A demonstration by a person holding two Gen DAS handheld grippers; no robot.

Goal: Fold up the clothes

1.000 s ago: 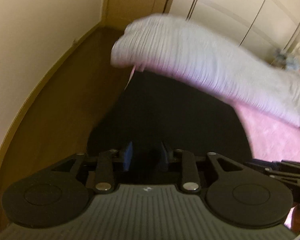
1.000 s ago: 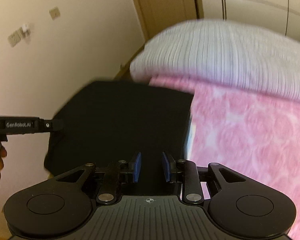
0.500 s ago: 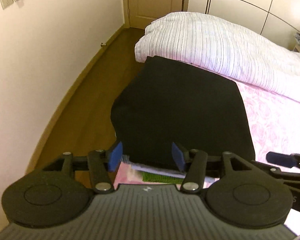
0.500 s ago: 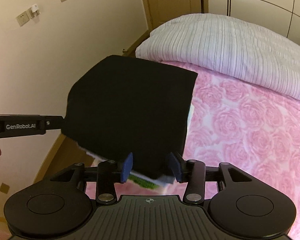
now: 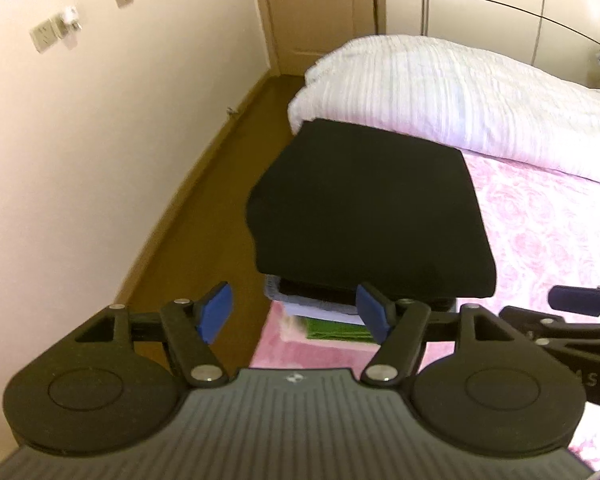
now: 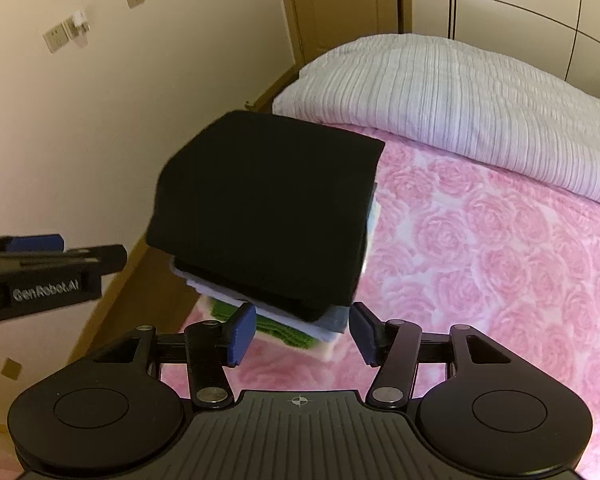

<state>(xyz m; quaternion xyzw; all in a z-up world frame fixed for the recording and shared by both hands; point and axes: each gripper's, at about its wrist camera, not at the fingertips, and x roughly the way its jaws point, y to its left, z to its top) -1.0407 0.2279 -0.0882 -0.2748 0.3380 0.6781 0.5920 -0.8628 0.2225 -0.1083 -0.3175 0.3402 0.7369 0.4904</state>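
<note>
Both tongs gaping, gripping nothing: left tongs (image 5: 294,312), right tongs (image 6: 302,334). Folded black garment (image 6: 268,208) is sitting atop the folded clothes stack (image 6: 296,322) at the pink bed (image 6: 480,248) edge.

A folded black garment (image 5: 370,208) sits flat on top of a stack of folded clothes (image 6: 300,320), a neat rectangle with a rounded fold along its near edge. Beneath it show thin layers: something black, a grey-blue piece (image 6: 334,316), a white one (image 5: 320,312) and a green one (image 5: 336,330) at the bottom. The pile rests at the bed's corner, on the pink rose-patterned cover, its black top overhanging the lower layers.
</note>
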